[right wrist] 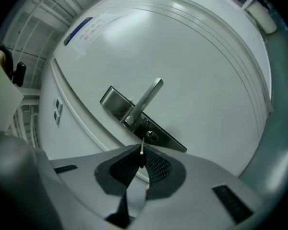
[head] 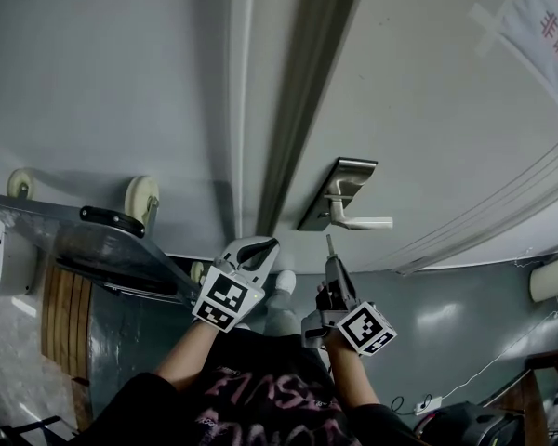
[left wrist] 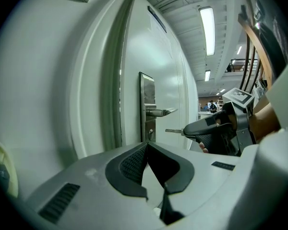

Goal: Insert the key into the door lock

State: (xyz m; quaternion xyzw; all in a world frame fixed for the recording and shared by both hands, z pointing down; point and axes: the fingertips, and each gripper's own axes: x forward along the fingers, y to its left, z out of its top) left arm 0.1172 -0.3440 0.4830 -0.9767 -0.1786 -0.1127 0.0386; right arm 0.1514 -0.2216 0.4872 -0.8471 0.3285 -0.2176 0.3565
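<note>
Between the clenched jaws of the right claw (right wrist: 141,158), the key (right wrist: 142,146) points blade-first at the keyhole (right wrist: 153,136) under the door handle (right wrist: 147,98), near it but outside; the keyhole holds nothing. This looks like the approach: going in calls for lining blade with slot. The left claw (left wrist: 147,146) hangs closed, empty.

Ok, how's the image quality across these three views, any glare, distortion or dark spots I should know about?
Head view: dim and bluish, the door bowed by the wide lens. Left gripper view: the ceiling light is blown out, corners vignetted black. Right gripper view: evenly lit, strong fisheye curve, the key in the right gripper reads clearly.
</note>
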